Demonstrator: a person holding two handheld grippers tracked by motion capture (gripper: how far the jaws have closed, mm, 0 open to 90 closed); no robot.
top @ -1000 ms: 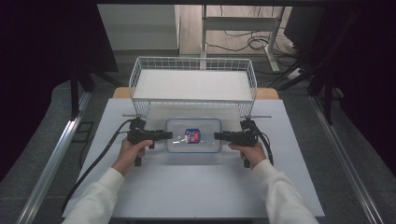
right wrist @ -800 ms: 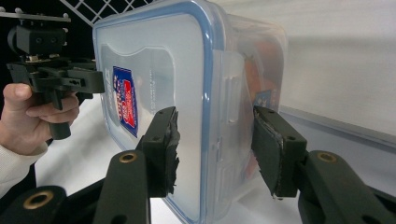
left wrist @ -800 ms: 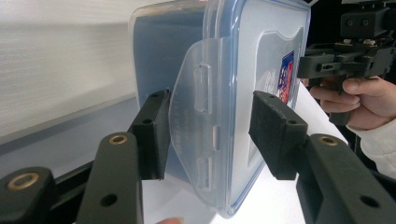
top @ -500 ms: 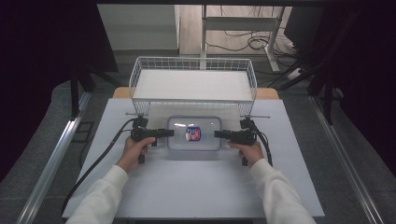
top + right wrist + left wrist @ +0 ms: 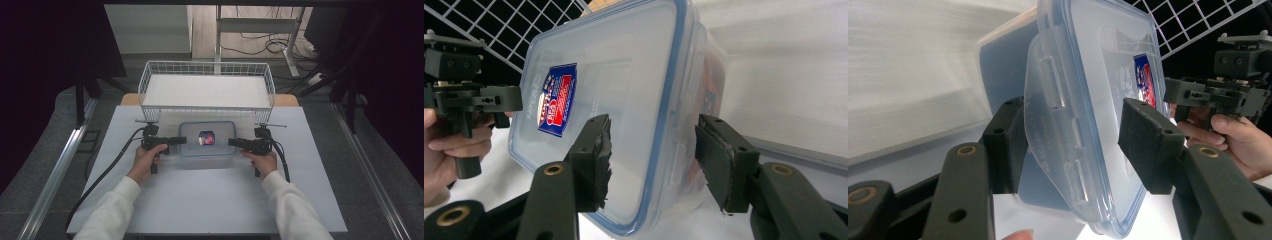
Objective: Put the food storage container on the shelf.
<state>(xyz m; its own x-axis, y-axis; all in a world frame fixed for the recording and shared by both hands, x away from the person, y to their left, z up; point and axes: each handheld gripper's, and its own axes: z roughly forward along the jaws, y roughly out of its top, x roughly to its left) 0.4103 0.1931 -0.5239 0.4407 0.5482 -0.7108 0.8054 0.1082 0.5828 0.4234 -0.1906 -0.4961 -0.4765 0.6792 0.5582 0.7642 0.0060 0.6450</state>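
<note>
Container, clear rectangular plastic, blue-rimmed snap lid (image 5: 206, 138), mid-table at 6 o'clock of white wire basket (image 5: 206, 90): left gripper (image 5: 181, 140) and right gripper (image 5: 234, 143) jaws just opening, pads apart astride its end latches; release seemingly underway, withdrawal outward next.

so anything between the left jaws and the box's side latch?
Nothing visible. The left gripper straddles the latch flap of the plastic box; its jaws have just been opening, with a gap showing at the far pad.
</note>
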